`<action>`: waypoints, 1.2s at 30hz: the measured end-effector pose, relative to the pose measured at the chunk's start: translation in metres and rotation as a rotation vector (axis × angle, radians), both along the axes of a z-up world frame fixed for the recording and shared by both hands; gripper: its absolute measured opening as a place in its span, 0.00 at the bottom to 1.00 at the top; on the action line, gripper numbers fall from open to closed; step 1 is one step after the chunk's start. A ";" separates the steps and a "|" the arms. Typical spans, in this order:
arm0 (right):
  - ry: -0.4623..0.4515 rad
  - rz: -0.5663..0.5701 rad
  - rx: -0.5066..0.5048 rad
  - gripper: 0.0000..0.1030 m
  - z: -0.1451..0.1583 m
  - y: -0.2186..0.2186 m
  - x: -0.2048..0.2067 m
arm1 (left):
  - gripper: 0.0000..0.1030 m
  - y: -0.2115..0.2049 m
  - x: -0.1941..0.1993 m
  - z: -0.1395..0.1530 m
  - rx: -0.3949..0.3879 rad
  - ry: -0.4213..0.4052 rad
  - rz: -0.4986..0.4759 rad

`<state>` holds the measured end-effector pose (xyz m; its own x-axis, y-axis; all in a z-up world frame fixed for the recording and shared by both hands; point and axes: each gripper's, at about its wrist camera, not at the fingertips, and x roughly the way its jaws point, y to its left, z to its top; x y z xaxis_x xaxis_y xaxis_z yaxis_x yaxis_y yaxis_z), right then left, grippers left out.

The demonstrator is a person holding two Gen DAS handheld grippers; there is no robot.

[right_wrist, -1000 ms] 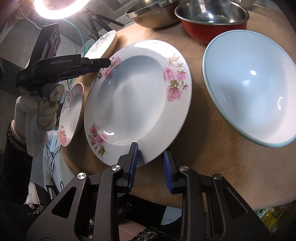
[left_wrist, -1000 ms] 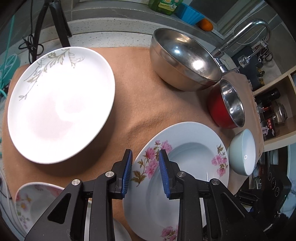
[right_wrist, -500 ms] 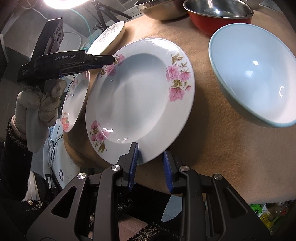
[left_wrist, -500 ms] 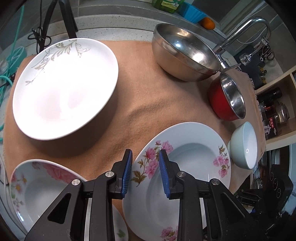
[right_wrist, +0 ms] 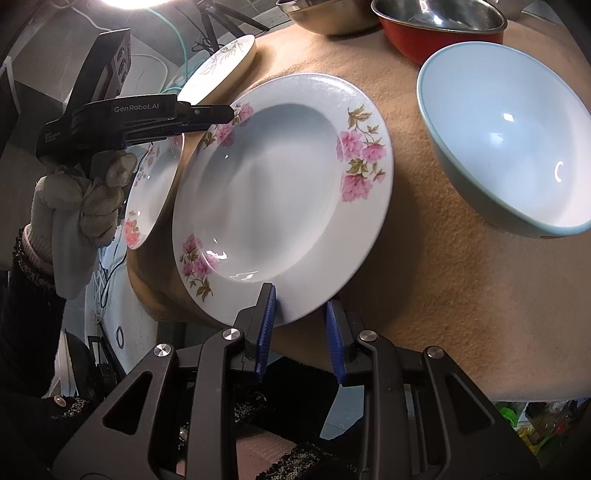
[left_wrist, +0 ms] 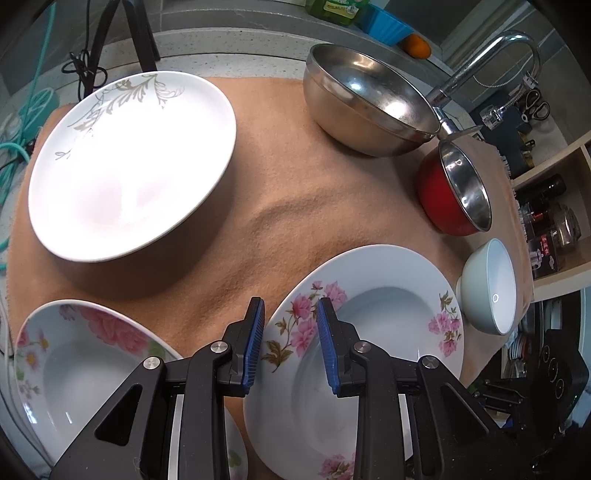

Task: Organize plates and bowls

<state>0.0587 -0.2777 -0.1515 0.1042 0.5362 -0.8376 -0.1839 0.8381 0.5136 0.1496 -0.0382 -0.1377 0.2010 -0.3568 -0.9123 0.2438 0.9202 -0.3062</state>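
A deep white plate with pink flowers (left_wrist: 373, 332) (right_wrist: 280, 192) lies on the brown cloth (left_wrist: 280, 214). My left gripper (left_wrist: 290, 341) is open, its jaws straddling the plate's left rim; it also shows in the right wrist view (right_wrist: 225, 112). My right gripper (right_wrist: 299, 325) is open with the plate's near rim between its jaws. A second pink-flowered plate (left_wrist: 74, 358) (right_wrist: 153, 188) lies to the left. A large white plate with grey leaves (left_wrist: 133, 162) (right_wrist: 221, 70) sits further back.
A large steel bowl (left_wrist: 365, 103), a red bowl with steel inside (left_wrist: 458, 188) (right_wrist: 439, 26) and a pale blue bowl (left_wrist: 487, 291) (right_wrist: 506, 136) stand along the right. A tap (left_wrist: 491, 62) and shelves (left_wrist: 554, 206) lie beyond. Cables (left_wrist: 22, 114) hang at the left.
The left view has pulled back, bringing the second flowered plate into sight at lower left. The right gripper has moved closer to the plate's rim. Both grippers stay open.
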 end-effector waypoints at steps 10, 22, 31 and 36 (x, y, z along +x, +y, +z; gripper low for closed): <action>-0.016 0.027 -0.030 0.30 0.004 0.002 0.001 | 0.26 0.001 -0.002 0.004 0.005 -0.014 0.019; -0.056 0.038 -0.051 0.30 0.019 -0.004 -0.001 | 0.26 0.021 -0.008 0.039 -0.031 -0.094 0.074; -0.111 0.069 -0.050 0.30 0.041 -0.002 0.005 | 0.26 0.053 -0.037 0.063 -0.065 -0.146 0.160; -0.152 0.090 -0.032 0.30 0.053 0.011 0.018 | 0.26 0.083 -0.059 0.069 -0.076 -0.176 0.267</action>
